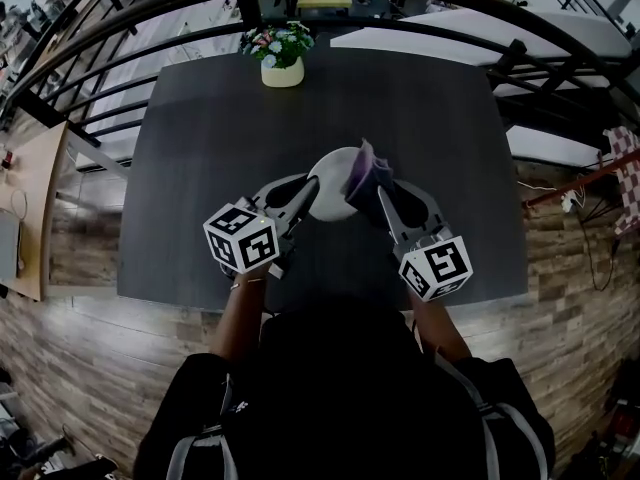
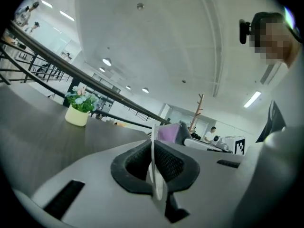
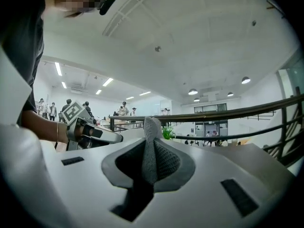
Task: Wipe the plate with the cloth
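Observation:
A white plate (image 1: 330, 183) is lifted above the dark table (image 1: 200, 118), and my left gripper (image 1: 303, 196) is shut on its near left rim. In the left gripper view the plate (image 2: 156, 179) stands edge-on between the pads of the left gripper (image 2: 153, 148). My right gripper (image 1: 374, 190) is shut on a purple-grey cloth (image 1: 366, 172) that lies against the plate's right side. In the right gripper view the cloth (image 3: 151, 151) sticks up between the pads of the right gripper (image 3: 151, 144). The cloth (image 2: 167, 133) also peeks past the plate's far rim.
A small cream pot of flowers (image 1: 281, 56) stands at the table's far edge, also visible as the pot (image 2: 78, 109) in the left gripper view. Black railings (image 1: 90, 28) run behind and beside the table. The floor is wood-patterned (image 1: 80, 348). People stand far off in the hall (image 3: 124, 110).

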A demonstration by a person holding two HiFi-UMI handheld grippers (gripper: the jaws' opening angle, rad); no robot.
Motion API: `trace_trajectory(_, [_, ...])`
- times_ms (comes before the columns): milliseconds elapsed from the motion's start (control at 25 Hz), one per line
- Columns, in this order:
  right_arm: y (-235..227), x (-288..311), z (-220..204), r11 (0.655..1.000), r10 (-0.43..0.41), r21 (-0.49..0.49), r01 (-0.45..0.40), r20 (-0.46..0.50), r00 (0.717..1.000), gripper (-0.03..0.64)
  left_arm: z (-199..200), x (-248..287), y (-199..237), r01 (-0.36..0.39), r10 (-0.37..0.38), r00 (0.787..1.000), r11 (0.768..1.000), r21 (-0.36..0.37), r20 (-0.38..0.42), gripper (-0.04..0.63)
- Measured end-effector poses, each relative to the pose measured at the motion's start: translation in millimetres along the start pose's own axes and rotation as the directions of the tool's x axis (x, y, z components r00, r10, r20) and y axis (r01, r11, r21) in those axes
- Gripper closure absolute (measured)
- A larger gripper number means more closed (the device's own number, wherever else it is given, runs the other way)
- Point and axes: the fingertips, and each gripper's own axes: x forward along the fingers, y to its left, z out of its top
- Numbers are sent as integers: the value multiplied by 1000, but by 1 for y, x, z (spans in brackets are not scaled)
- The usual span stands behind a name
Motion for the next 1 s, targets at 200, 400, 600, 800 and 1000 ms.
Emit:
trace_trajectory(200, [8,-12,50,996,-28,-83,38,126,992,575,31,-6,-24,41,-49,997,990,136,59,578])
trace_trajectory(400, [25,-20,96,991,5,-133,28,242,970,575,57,-13,-40,52,-81,990,969,241,112,578])
trace_trajectory(600, [49,-22,126,979,72,-203,-8,309,948,575,69,-16,-47,53,-96,986,956,288,135,578])
trace_trajectory(800, [80,-11,137,952,185,-291,-91,316,931,575,76,-15,-63,72,-122,982,944,322,140,578])
trace_trajectory(1000, [94,10,119,922,206,-371,-113,223,953,575,82,-14,-83,92,-150,977,938,335,152,578])
